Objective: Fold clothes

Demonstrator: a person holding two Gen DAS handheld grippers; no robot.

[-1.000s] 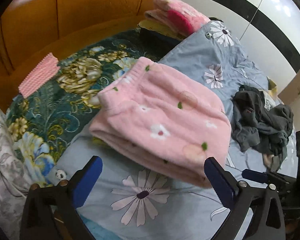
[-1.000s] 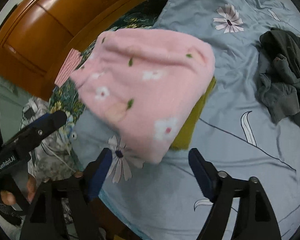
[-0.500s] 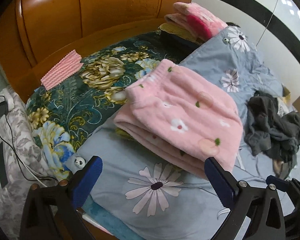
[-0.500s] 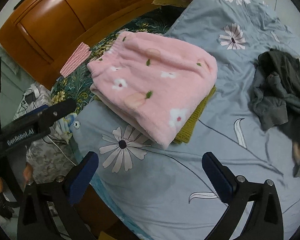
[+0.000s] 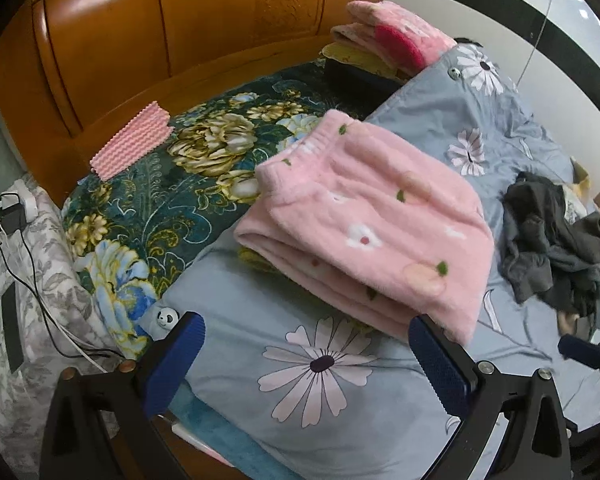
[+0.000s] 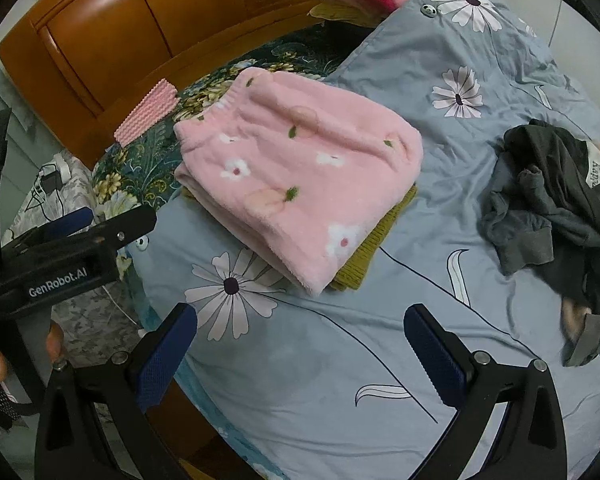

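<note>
While both grippers' fingers stand wide apart holding nothing, the folded pink fleece trousers with flower print (image 5: pixel 372 232) lie at frame centre on the grey daisy-print duvet (image 5: pixel 340 400). Only the right wrist view shows the olive-yellow knit (image 6: pixel 374 240) beneath them and the left gripper (image 6: pixel 60 264) at left.

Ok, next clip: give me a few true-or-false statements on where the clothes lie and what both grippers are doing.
1. The folded pink fleece pants with flowers lie on an olive-yellow knit garment. True.
2. The right gripper is clamped on the pants. False: its jaws stand open and empty.
3. The crumpled dark grey garment is neatly folded. False: it lies in a loose heap.
4. The left gripper holds nothing. True.
5. A folded pile sits by the wooden headboard. True.
</note>
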